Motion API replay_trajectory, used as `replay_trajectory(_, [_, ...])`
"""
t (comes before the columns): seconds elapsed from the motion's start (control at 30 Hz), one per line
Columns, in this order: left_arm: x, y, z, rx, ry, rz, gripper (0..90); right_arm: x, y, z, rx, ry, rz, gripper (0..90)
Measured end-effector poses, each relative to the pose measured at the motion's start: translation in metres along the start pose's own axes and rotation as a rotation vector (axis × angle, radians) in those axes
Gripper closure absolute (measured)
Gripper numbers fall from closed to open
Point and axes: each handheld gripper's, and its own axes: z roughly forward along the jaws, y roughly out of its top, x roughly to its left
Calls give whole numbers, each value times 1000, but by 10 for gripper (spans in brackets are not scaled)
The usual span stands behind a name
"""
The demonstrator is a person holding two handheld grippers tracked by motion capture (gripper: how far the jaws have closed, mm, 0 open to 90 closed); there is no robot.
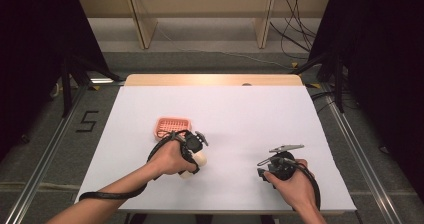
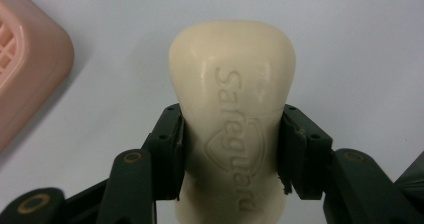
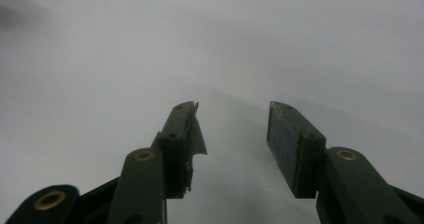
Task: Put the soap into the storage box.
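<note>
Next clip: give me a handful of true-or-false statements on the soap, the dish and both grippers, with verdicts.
1. The left gripper is shut on the cream soap bar. True.
2. The soap bar lies in the pink soap dish. False: it is between the left gripper's jaws, beside the dish, over the white table cover.
3. The right gripper holds nothing, its jaws apart. True.
4. The word pressed into the soap reads "Dove". False: it reads "Safeguard".
5. The right gripper is next to the dish. False: it is at the near right of the table, well away from the dish.
</note>
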Motion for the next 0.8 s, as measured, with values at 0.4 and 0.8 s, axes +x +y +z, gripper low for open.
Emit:
replay_trajectory(0.4, [9,-5,-5,0,13,25,495,1,0,1,21,12,26,546])
replay_trajectory(0.8, [19,-10,-8,-11,33,61,495,0,1,0,15,-12,11,546])
